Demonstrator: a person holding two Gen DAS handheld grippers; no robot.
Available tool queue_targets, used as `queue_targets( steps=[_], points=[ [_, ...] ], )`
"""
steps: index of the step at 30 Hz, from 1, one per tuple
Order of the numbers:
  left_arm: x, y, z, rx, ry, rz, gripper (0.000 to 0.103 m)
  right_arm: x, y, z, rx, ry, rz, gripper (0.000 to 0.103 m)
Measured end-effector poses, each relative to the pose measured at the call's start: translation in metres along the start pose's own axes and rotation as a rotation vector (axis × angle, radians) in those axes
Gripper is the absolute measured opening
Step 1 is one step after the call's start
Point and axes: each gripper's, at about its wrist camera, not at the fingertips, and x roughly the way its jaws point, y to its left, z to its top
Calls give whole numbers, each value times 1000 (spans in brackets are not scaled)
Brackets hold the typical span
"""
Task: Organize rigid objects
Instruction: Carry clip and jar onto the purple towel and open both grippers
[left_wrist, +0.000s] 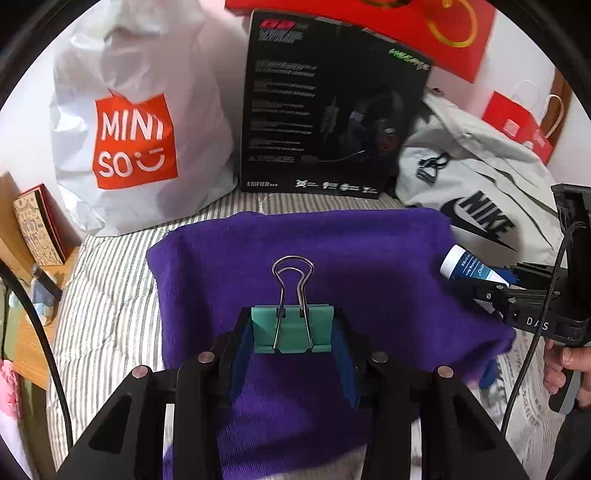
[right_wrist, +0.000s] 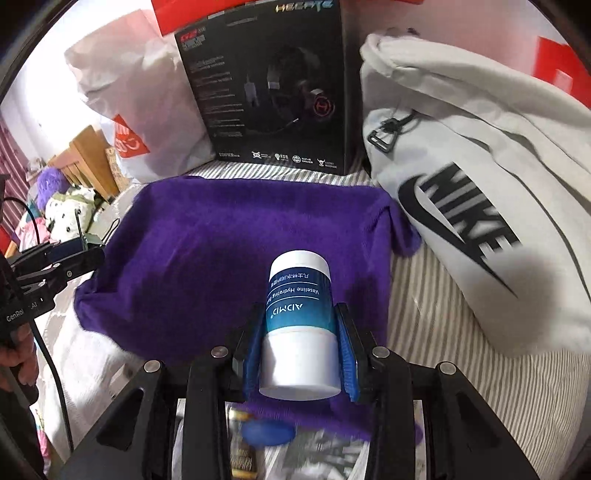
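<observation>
Above the purple towel (left_wrist: 332, 251), left gripper (left_wrist: 293, 332) clamps a binder clip (left_wrist: 293, 330), right gripper (right_wrist: 299, 343) a tube (right_wrist: 297, 325).

My left gripper (left_wrist: 293, 332) grips a matt green binder clip (left_wrist: 293, 329) with shiny wire handles; right gripper (right_wrist: 299, 345) holds a smooth plastic tube (right_wrist: 298, 317) over fuzzy purple cloth (right_wrist: 207, 240).

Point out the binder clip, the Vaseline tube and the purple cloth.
binder clip (left_wrist: 293, 328), left wrist view, on its green body.
Vaseline tube (right_wrist: 297, 310), right wrist view, on its blue label.
purple cloth (left_wrist: 369, 258), left wrist view, on its bare middle.
</observation>
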Motion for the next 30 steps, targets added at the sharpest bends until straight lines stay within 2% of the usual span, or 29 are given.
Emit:
queue_targets(
  steps=[10, 18, 21, 25, 27, 28, 29, 30],
  points=[
    [54, 9, 23, 2, 69, -4, 39, 55, 0, 30, -11, 52, -27, 37],
    [77, 9, 32, 9, 119, 26, 39, 80, -1, 48, -38, 62, -59, 37],
    [84, 9, 30, 15, 137, 29, 39, 91, 0, 47, -57, 93, -69, 36],
    [86, 7, 30, 40, 148, 39, 39, 91, 0, 48, -69, 88, -64, 37],
    [88, 2, 30, 75, 159, 50, 44, 92, 0, 49, -80, 92, -61, 37],
    [88, 0, 30, 89, 168, 51, 54, 92, 1, 49, -87, 93, -59, 37],
    [89, -3, 28, 101, 177, 53, 69, 91, 1, 49, -95, 98, -54, 38],
    [90, -7, 25, 116, 189, 58, 76, 91, 0, 50, -94, 108, -48, 39]
  ],
)
